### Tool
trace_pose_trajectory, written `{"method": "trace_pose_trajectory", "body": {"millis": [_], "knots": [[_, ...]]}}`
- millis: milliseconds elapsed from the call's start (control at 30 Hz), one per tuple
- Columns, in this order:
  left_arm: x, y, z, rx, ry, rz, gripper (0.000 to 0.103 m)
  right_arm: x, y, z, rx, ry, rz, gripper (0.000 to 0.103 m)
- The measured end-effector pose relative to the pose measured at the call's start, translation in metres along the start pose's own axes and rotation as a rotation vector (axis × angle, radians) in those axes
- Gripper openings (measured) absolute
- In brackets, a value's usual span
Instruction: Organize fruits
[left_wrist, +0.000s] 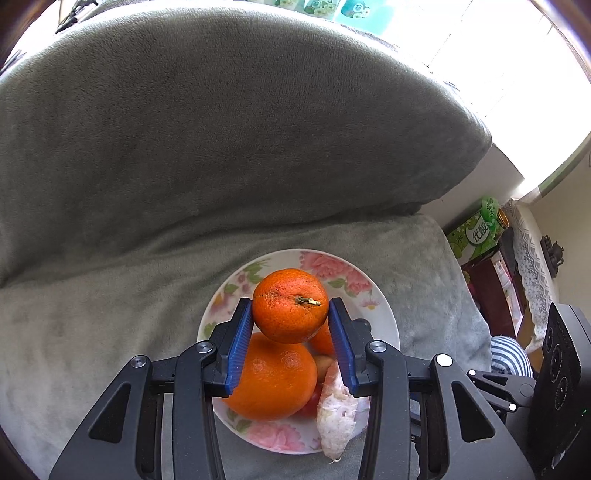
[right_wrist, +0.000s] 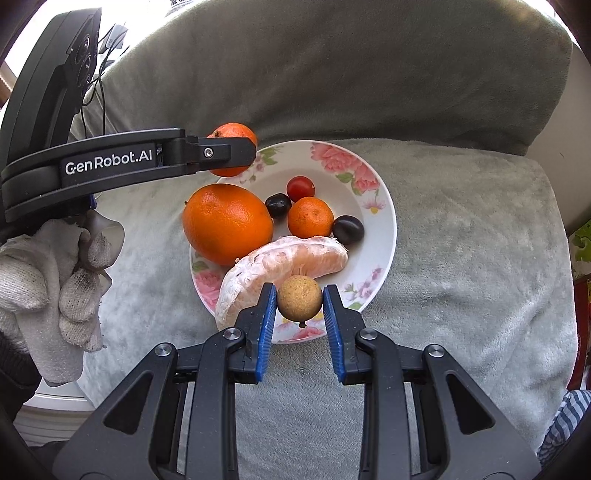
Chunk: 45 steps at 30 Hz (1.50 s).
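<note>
Orange-skinned mandarin (left_wrist: 290, 305) is sitting pinched in your left gripper (left_wrist: 290, 314) directly above the floral plate (right_wrist: 384, 206), while your right gripper (right_wrist: 300, 303) is clamping a tan longan (right_wrist: 299, 298) over its near rim.

We see a flowered white plate (right_wrist: 384, 221) on grey plush, with fruit heaped at its left and middle. A big orange (right_wrist: 227, 223) lies at the left rim. Right of it sit a dark grape (right_wrist: 277, 205), a red cherry tomato (right_wrist: 300, 187) farther back, a small mandarin (right_wrist: 311, 218) and a second dark grape (right_wrist: 348, 229). A peeled pomelo wedge (right_wrist: 280, 267) lies across the near side. A tan longan (right_wrist: 299, 298) hangs above the near rim, pinched between blue pads. A rough-skinned tangerine (left_wrist: 290, 305), stem stub towards us, is held above the plate's far left edge.
</note>
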<state>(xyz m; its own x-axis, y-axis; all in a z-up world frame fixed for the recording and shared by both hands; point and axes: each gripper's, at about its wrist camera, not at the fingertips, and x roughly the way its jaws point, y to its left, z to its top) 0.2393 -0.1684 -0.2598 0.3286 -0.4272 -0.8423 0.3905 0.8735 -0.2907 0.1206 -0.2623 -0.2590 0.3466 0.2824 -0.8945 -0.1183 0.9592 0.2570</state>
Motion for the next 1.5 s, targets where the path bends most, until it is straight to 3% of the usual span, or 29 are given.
{"method": "trace_pose_trajectory", "body": {"millis": [200, 333, 567, 633, 700, 767, 833, 933, 1067, 1500], "knots": [[0.001, -0.001, 0.000, 0.001, 0.002, 0.001, 0.041, -0.002, 0.001, 0.000, -0.003, -0.009, 0.003, 0.027], [-0.003, -0.003, 0.001, 0.008, -0.013, -0.004, 0.049, -0.003, 0.002, 0.000, -0.006, -0.011, 0.005, 0.028], [-0.007, -0.005, 0.002, 0.016, -0.027, 0.001, 0.049, -0.008, 0.003, 0.000, -0.011, -0.021, 0.001, 0.028], [-0.008, -0.005, 0.002, 0.013, -0.030, 0.002, 0.049, -0.010, 0.004, 0.000, -0.013, -0.024, 0.000, 0.034], [-0.009, -0.004, 0.002, 0.012, -0.032, 0.004, 0.049, -0.012, 0.006, -0.001, -0.014, -0.033, -0.006, 0.046], [-0.011, -0.004, 0.002, 0.013, -0.035, 0.008, 0.050, -0.015, 0.006, 0.000, -0.015, -0.041, -0.008, 0.050], [-0.013, -0.003, 0.001, 0.014, -0.041, 0.013, 0.056, -0.017, 0.006, 0.000, -0.014, -0.041, -0.013, 0.050], [-0.016, -0.002, 0.001, 0.015, -0.049, 0.018, 0.060, -0.020, 0.006, 0.000, -0.015, -0.050, -0.030, 0.064], [-0.020, -0.004, 0.001, 0.026, -0.058, 0.033, 0.068, -0.026, 0.005, 0.001, -0.009, -0.062, -0.055, 0.066], [-0.035, 0.000, -0.008, 0.001, -0.067, 0.072, 0.070, -0.046, -0.002, 0.003, 0.013, -0.106, -0.117, 0.066]]}}
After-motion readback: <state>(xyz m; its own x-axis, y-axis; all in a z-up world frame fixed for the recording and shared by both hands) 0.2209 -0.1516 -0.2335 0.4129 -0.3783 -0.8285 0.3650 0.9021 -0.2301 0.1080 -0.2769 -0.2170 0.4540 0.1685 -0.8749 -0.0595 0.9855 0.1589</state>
